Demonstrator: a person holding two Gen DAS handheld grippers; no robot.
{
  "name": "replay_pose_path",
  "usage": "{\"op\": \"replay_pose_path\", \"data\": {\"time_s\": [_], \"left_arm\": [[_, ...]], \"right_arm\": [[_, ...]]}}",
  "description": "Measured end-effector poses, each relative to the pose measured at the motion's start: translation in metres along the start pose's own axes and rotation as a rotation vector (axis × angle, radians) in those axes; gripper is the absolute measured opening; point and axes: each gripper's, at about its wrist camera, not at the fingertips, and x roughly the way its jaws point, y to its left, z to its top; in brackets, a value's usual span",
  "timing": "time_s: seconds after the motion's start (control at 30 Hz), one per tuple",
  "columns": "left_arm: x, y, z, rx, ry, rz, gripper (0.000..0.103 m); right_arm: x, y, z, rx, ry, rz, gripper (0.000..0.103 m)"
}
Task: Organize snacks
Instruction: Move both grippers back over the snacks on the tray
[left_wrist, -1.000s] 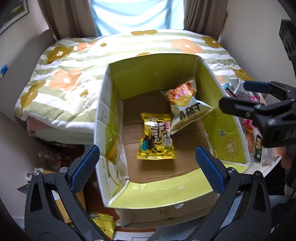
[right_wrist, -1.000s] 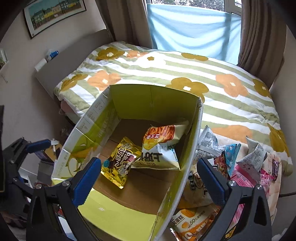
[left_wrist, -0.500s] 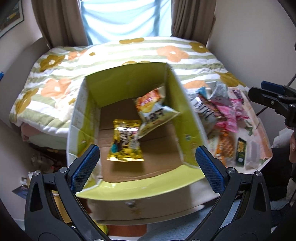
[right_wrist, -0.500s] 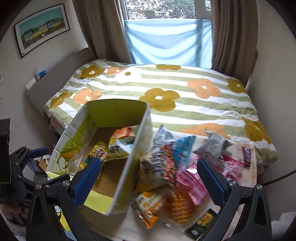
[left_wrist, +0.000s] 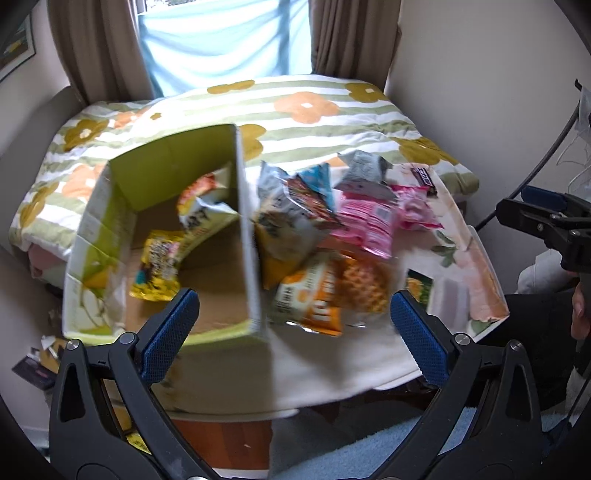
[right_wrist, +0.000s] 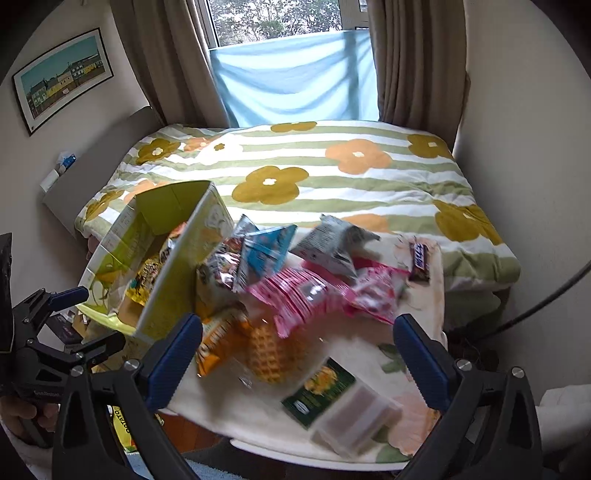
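Note:
A yellow-green cardboard box (left_wrist: 245, 236) (right_wrist: 170, 284) stands at the table's left end, holding a yellow snack bag (left_wrist: 157, 271) and a white-orange chip bag (left_wrist: 201, 214). Beside it on the right lies a pile of snacks: an orange packet (left_wrist: 314, 295) (right_wrist: 218, 343), a waffle pack (right_wrist: 267, 354), pink bags (left_wrist: 364, 225) (right_wrist: 299, 299), a grey bag (right_wrist: 332, 243), a blue bag (right_wrist: 266, 251), a chocolate bar (right_wrist: 419, 258) and a green packet (right_wrist: 319, 391). My left gripper (left_wrist: 293, 336) is open and empty before the box corner. My right gripper (right_wrist: 297, 363) is open and empty over the pile's near edge.
The table (right_wrist: 424, 314) has a floral cloth and abuts a bed with a flowered quilt (right_wrist: 332, 173). A clear plastic container (right_wrist: 354, 417) lies near the front edge. A wall and a cable (right_wrist: 546, 295) are on the right. Clutter sits on the floor at left (left_wrist: 37, 365).
Both grippers have swung to the right and pulled back from the box. The snack pile has come into view. Both stay open and empty.

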Motion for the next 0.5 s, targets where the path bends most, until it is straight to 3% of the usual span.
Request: {"op": "replay_pose_path", "data": {"time_s": [0.2,0.5], "left_arm": [[0.013,-0.043,-0.016,-0.023,0.034,-0.02,0.103],[0.056,-0.088,-0.028,0.07,0.073,-0.089,0.103]], "right_arm": [[0.009,-0.043,-0.028,0.046,0.056,0.03,0.103],[0.044,-0.086,-0.078,0.226,0.146,0.005,0.103]]}}
